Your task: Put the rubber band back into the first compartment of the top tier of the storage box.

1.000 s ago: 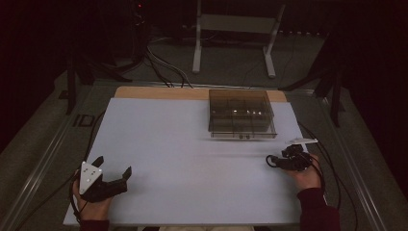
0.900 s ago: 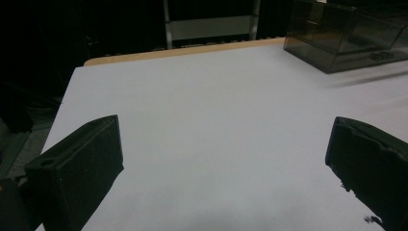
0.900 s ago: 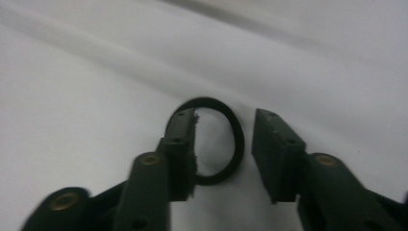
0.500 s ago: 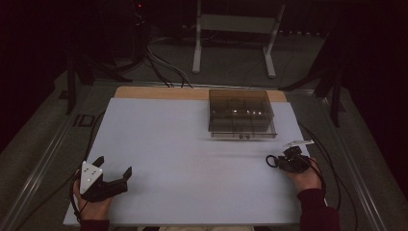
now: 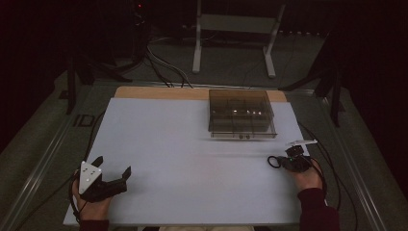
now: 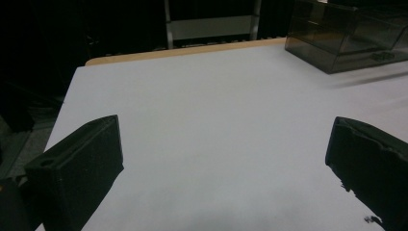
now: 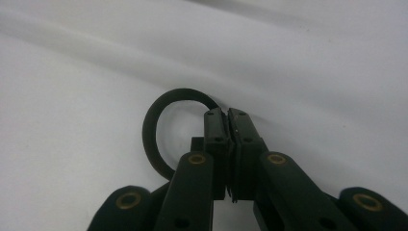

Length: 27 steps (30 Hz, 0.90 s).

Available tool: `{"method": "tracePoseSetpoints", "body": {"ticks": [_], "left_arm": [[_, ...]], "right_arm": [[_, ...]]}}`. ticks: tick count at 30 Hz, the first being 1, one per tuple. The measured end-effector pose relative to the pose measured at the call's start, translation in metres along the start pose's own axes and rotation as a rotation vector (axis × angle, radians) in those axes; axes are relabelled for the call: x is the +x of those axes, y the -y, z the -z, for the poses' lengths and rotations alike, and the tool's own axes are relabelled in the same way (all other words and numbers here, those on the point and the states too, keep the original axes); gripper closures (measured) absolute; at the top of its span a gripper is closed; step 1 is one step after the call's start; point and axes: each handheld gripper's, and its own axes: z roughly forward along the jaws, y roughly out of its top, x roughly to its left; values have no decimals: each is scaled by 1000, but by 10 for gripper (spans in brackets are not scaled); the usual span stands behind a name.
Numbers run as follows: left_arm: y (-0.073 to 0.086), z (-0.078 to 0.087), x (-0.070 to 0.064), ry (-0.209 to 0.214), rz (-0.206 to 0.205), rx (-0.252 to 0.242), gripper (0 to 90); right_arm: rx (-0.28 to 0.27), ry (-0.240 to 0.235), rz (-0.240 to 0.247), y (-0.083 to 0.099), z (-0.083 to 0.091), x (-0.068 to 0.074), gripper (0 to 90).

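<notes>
My right gripper (image 7: pixel 227 115) has its jaws pressed together on a black rubber ring (image 7: pixel 156 130), pinching its rim; the loop lies on the white table sheet (image 7: pixel 312 62) to one side of the jaws. In the high view that ring (image 5: pixel 273 161) sits near the table's right edge, in front of the smoky plastic box (image 5: pixel 241 114). My left gripper (image 5: pixel 111 175) rests spread wide at the near left corner, well apart.

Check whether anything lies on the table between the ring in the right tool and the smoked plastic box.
Nothing visible does. The right tool is shut on the black ring near the table's right edge, and the stretch of white table up to the compartment box is bare.
</notes>
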Motion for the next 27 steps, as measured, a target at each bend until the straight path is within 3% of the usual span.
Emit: {"method": "tracePoseSetpoints", "body": {"ticks": [27], "left_arm": [[-1,-1,0,-13,-15,17,5]], "right_arm": [[-83,-6,22,-18,27,8,881]]}}
